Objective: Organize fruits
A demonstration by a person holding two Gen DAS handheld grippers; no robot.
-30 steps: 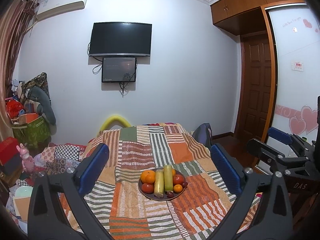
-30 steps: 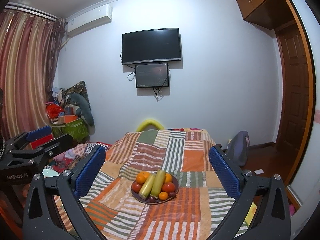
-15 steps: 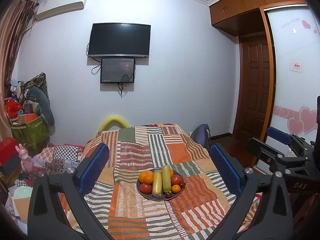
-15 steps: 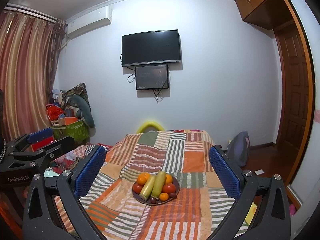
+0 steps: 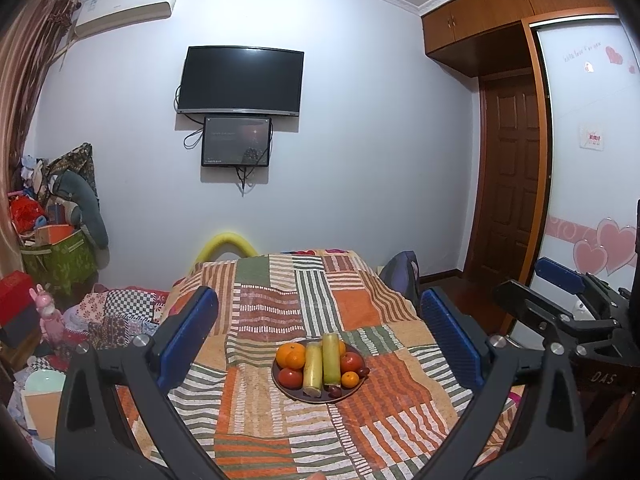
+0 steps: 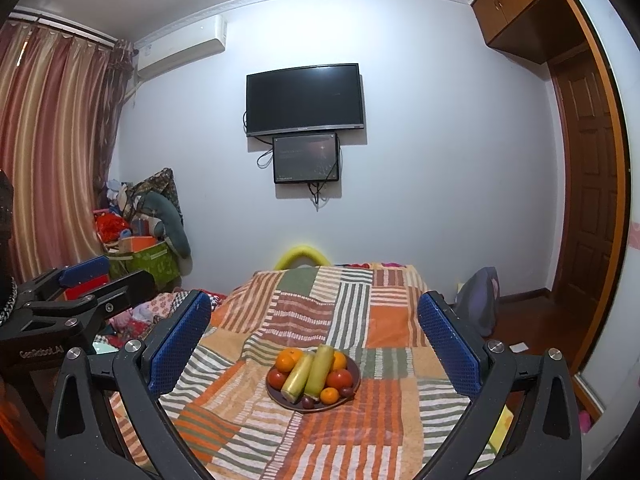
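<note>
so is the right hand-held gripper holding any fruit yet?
No, the right hand-held gripper is open and empty; all fruit sits on the plate.

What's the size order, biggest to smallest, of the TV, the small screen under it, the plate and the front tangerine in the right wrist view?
1. TV
2. Plate: about as wide as the screen, but nearer the camera, so unsure
3. Small screen
4. Tangerine

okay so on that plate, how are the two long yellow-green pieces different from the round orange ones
The two long yellow-green pieces are cylindrical and pale; the round orange ones are globes, bright orange. The long pieces lie side by side across the plate's middle; the oranges sit around them, near the rim. All rest on one plate.
</note>
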